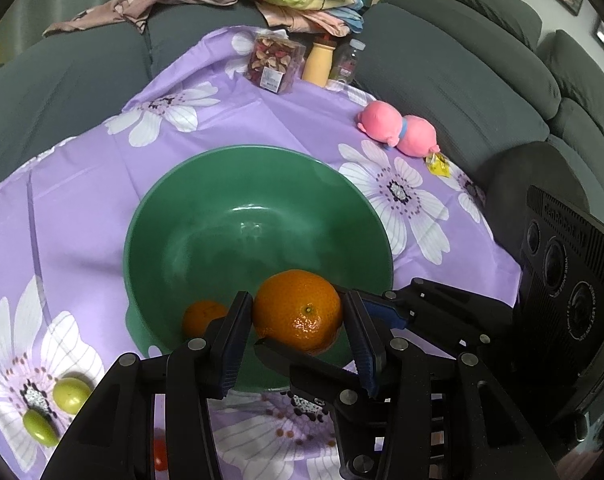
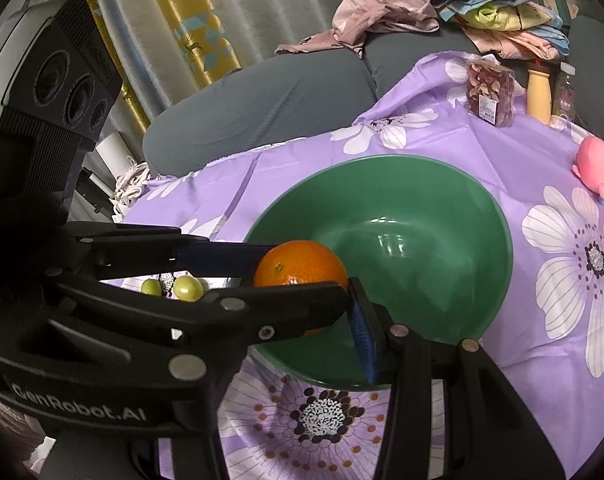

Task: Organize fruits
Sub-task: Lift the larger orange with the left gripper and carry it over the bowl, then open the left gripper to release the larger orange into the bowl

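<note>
Purple floral cloth (image 1: 82,208) | left gripper (image 1: 298,316) is clamping round orange mandarin (image 1: 298,312) over green plastic bowl (image 1: 258,168) ahead | right gripper (image 2: 302,304): cannot tell | next: releasing fruit into bowl.

- The green bowl (image 1: 206,208) looks like glazed ceramic or hard plastic, smooth and glossy.
- The mandarin (image 1: 298,312) has a pebbled, shiny peel.
- The floral cloth (image 1: 82,208) on the tabletop is thin, creased fabric with a slight sheen.
- The left tongs (image 1: 298,320) are matt black plastic with bare metal rivets.
- The 2 green fruits (image 1: 72,394) have smooth, waxy skins.
- The pink toy (image 1: 397,130) is soft plush.
</note>
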`<state>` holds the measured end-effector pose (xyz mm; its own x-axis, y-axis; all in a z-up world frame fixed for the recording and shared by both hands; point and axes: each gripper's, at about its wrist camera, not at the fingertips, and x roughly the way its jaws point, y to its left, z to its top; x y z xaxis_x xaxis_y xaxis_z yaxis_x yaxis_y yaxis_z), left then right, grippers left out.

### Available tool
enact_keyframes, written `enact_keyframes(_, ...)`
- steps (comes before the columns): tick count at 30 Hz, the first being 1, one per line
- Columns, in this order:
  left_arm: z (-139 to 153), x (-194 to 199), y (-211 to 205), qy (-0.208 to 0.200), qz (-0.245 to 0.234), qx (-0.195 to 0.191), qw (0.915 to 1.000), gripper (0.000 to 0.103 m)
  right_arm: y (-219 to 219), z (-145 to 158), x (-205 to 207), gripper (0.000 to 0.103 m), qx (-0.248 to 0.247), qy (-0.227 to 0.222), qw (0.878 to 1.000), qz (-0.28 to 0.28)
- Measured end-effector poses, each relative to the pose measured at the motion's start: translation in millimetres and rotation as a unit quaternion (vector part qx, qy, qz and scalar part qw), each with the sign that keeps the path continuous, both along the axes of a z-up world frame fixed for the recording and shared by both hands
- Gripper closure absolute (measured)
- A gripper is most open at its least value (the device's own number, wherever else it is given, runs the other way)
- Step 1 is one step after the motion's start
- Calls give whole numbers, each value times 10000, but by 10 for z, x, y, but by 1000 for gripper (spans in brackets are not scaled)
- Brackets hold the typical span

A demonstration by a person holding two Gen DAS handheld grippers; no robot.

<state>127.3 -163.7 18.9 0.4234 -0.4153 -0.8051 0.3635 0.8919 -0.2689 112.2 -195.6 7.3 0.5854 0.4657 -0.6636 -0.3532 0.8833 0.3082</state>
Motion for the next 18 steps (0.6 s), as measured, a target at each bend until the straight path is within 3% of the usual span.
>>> enact_keyframes(18,-178,98,89,413,70,-393,9983,57,25,-99,68,56,-195,250,9995,-9)
